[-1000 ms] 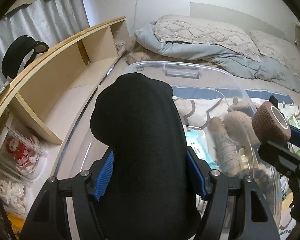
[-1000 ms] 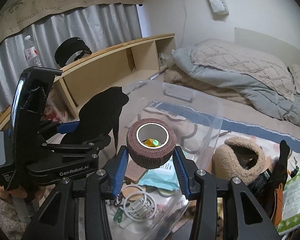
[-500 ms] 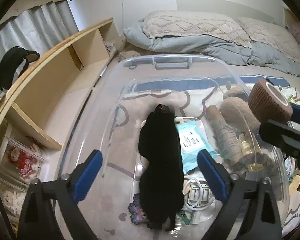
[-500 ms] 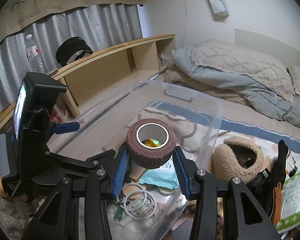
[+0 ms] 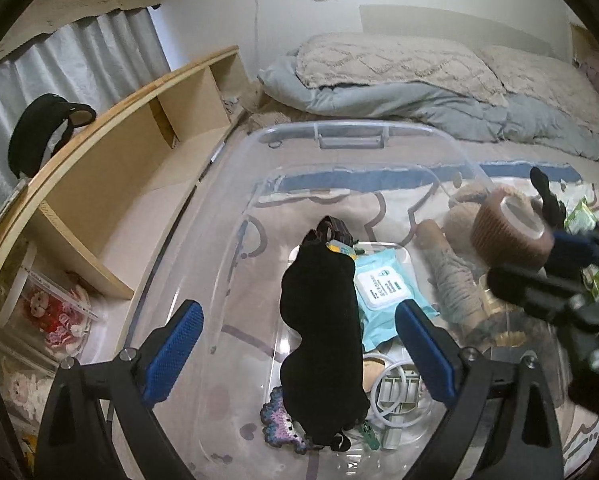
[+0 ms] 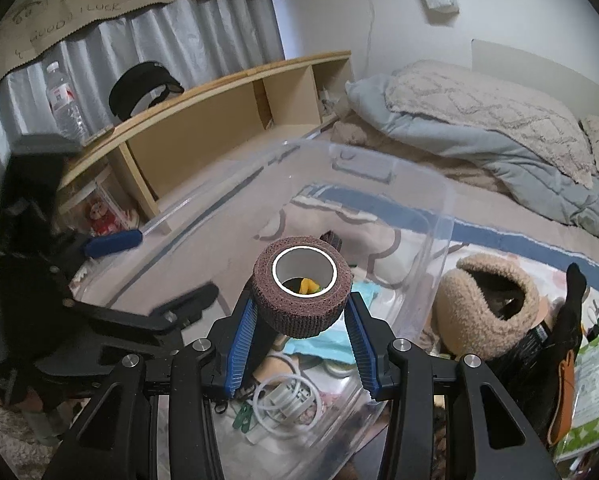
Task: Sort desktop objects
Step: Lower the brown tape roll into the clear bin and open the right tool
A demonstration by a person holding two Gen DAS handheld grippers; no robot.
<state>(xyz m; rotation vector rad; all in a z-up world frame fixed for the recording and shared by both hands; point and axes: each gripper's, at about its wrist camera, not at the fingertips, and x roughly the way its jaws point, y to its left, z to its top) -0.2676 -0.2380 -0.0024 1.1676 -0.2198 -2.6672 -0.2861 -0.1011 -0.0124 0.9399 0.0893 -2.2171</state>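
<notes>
A black soft eye mask point(image 5: 323, 344) lies inside the clear plastic bin point(image 5: 351, 136), free of my left gripper point(image 5: 299, 344), which hangs open above it with nothing between its blue pads point(image 5: 173, 350). My right gripper point(image 6: 301, 326) is shut on a brown roll of bandage tape point(image 6: 302, 286) and holds it over the bin's right rim point(image 6: 439, 216). The left wrist view shows the same roll point(image 5: 507, 228) at the right. Under and beside the mask lie a blue wipes pack point(image 5: 383, 288), a white cable coil point(image 5: 395, 392) and a crocheted coaster point(image 5: 279, 424).
A wooden shelf point(image 5: 111, 168) with a black visor point(image 5: 43, 128) runs along the left. A bed with grey bedding point(image 5: 439, 92) lies behind the bin. Right of the bin are a fleece slipper point(image 6: 487, 308), a black sock point(image 6: 571, 320) and a green patterned pack point(image 6: 591, 392).
My left gripper opened and let go of the black eye mask, which dropped into the bin. The right gripper kept still with the roll.
</notes>
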